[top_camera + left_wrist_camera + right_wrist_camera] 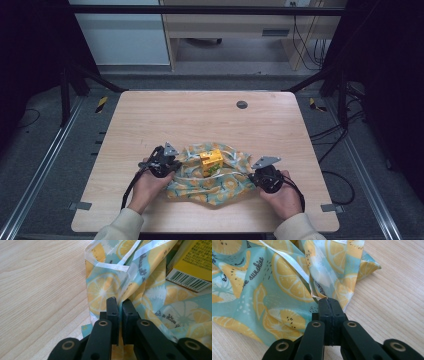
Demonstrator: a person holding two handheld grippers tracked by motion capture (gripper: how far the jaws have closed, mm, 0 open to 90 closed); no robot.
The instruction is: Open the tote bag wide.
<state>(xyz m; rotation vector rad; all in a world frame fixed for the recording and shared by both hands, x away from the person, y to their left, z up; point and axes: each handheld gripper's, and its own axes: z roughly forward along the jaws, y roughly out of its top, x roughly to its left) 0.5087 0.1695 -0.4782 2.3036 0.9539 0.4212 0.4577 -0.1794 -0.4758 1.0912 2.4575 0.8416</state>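
**Two grippers pinch opposite edges of a lemon-print cloth**

Two hand-held grippers work at the near middle of the light wooden tabletop (pixel 150 120), one on each side of a crumpled teal cloth printed with yellow lemon slices (pixel 220 185). The cloth is the landmark here: it lies bunched on the wood, with a white ribbon-like trim running along its folds.

On top of the cloth, near its centre, sits a small yellow carton with a barcode on one face (pixel 211 162). In the left gripper view the carton (pixel 192 265) rests on the fabric just beyond the pinched fold.

The left gripper (pixel 162 162) is at the cloth's left edge. Its black fingers (pixel 112 312) stand nearly together, with a fold of the fabric (pixel 105 290) caught in the thin gap between them.

The right gripper (pixel 267 177) is at the cloth's right edge. Its fingers (pixel 323 308) are pressed fully together on the hem of the fabric (pixel 287 282), which rises from their tips in a raised pleat.

A small dark round grommet (pixel 242 104) is set in the tabletop well beyond the cloth, toward the far edge.
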